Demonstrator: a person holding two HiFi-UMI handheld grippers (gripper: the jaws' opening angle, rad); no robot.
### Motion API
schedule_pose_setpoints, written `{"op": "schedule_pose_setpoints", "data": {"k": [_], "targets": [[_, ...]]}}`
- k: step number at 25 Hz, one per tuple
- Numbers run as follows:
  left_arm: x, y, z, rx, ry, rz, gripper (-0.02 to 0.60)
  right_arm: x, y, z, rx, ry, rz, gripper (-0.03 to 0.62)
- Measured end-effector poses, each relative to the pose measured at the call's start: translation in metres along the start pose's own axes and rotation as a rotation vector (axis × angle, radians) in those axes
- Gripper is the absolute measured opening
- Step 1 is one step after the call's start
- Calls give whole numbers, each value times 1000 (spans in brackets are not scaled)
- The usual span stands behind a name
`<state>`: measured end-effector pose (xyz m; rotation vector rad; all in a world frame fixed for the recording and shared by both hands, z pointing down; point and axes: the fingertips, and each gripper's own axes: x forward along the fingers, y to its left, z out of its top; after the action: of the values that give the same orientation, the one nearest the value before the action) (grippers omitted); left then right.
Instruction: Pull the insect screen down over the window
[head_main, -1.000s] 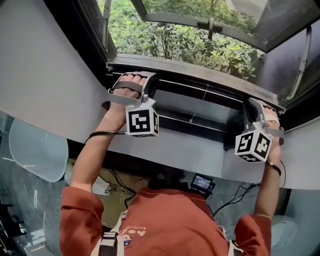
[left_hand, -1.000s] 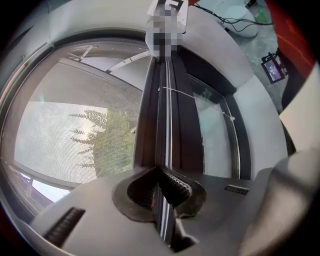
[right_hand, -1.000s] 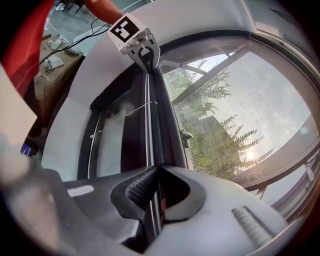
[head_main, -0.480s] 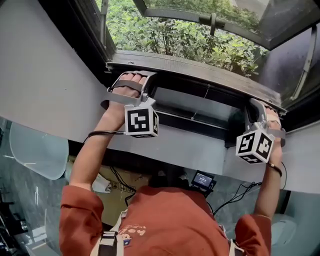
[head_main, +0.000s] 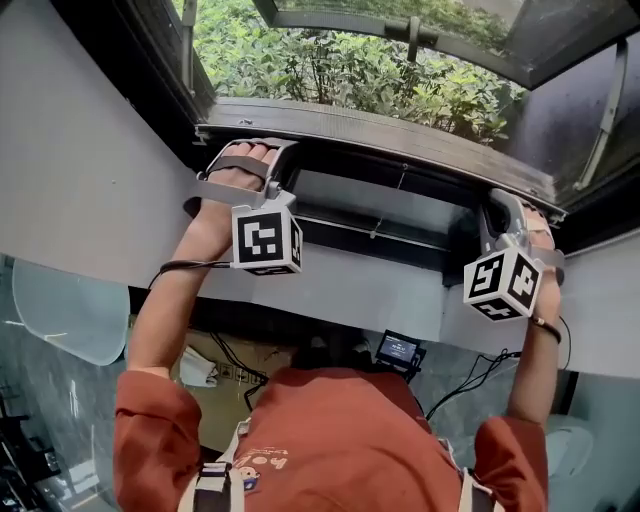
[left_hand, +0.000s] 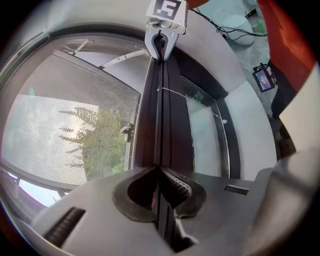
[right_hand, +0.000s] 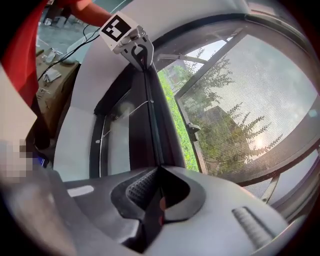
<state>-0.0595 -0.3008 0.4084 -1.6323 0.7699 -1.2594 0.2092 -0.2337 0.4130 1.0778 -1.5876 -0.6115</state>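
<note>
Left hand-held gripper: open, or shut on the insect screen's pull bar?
Shut on the pull bar: in the left gripper view, ribbed pads of the left hand-held gripper pinch its thin edge from both sides.

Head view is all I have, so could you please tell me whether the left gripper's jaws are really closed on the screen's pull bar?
Observer: Yes. The left gripper is shut on the thin edge of the dark pull bar.
Operator: Thank you. And the right one?
Observer: The right gripper is shut on that same bar, at its far end.
Operator: Is any mesh drawn out?
Observer: Yes. The screen mesh stretches away from the bar, and trees show through it.
</note>
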Motion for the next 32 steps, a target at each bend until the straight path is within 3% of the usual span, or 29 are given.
{"op": "schedule_pose_setpoints", "data": {"k": [13,23,32], "targets": [[0,1,2,-6,16,-3,17,1,-2,-2,160,-49,0,31],[2,4,4,-52,3,-59,17,-2,-12,-2,206,-71,28,44],[1,4,4,-44,-5,9,18,-2,-9,-1,156,-67,16,49]]}}
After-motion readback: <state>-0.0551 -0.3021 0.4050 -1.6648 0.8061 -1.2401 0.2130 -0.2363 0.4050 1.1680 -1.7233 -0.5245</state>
